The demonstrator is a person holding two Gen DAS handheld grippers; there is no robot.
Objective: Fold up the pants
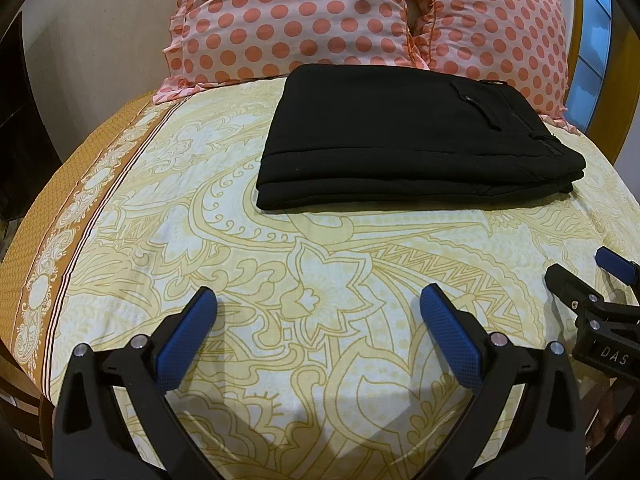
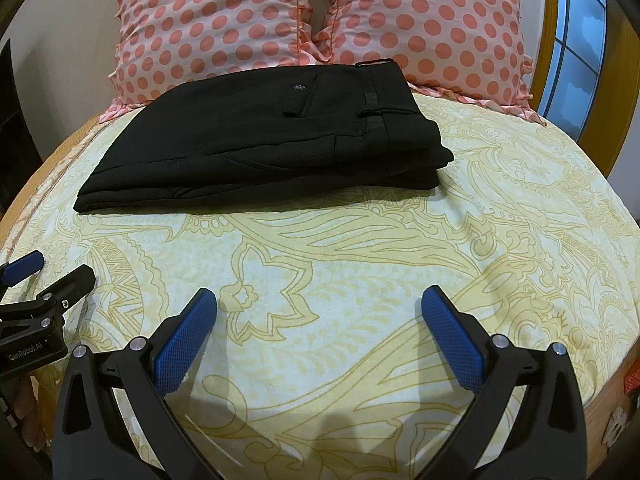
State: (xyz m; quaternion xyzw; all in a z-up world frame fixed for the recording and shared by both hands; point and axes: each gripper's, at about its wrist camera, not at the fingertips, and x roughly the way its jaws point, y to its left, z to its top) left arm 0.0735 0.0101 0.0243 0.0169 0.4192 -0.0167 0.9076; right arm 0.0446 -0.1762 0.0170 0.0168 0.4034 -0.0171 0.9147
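A pair of black pants point(image 1: 404, 140) lies folded in a flat rectangular stack on the bed, waistband and back pocket on top at the right; it also shows in the right wrist view point(image 2: 260, 140). My left gripper point(image 1: 318, 300) is open and empty, well short of the pants, over the sheet. My right gripper point(image 2: 319, 300) is open and empty, also back from the pants. The right gripper's fingers point(image 1: 576, 280) show at the right edge of the left wrist view; the left gripper's fingers point(image 2: 60, 284) show at the left edge of the right wrist view.
The bed has a yellow paisley sheet point(image 1: 240, 260) with an orange border point(image 1: 44, 248) at the left. Two pink polka-dot pillows point(image 1: 288, 20) point(image 2: 432, 28) stand behind the pants. A wooden frame and window point(image 2: 576, 36) are at the right.
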